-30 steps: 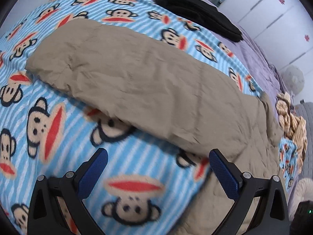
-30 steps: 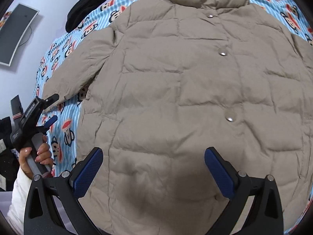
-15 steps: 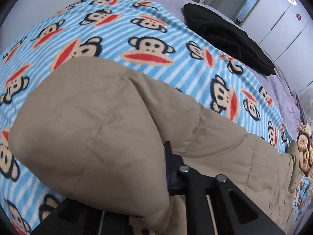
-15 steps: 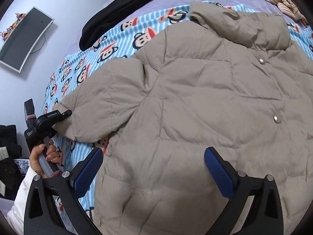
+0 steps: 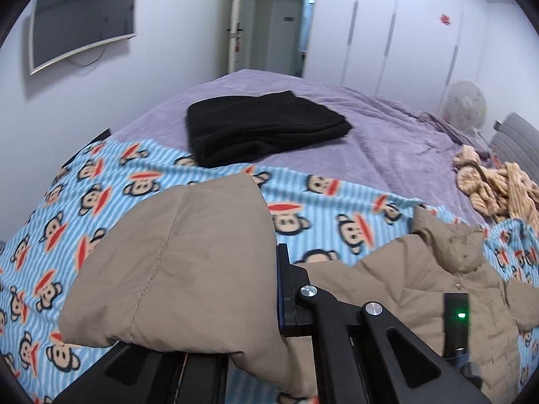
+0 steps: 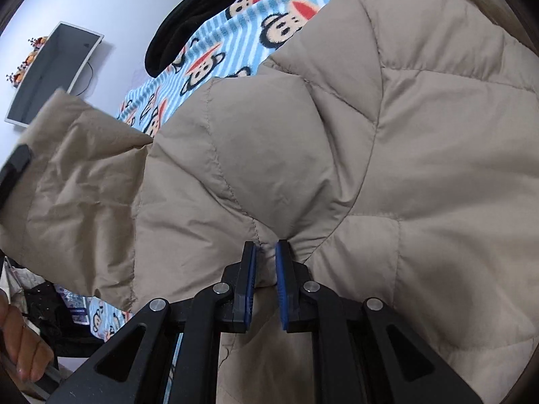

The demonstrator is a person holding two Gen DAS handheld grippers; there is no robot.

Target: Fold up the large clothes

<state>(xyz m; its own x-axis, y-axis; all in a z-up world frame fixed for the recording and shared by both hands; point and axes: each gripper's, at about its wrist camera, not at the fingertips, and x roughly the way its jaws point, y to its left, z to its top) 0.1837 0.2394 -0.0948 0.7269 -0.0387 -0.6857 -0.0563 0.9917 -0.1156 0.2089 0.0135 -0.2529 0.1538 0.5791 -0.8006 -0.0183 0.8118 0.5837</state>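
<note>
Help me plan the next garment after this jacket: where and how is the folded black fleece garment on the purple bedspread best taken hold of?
Grip the folded black fleece garment at its near rounded fold edge, coming in low from the side of the blue monkey-print blanket. That edge overhangs the blanket toward the camera, looks thick and stacked, and nothing lies on it, so a gripper could likely pinch all layers together.

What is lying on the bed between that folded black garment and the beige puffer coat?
In the left wrist view, only the blue striped monkey-print blanket separates the black garment from the beige puffer coat; nothing else lies there.
</note>
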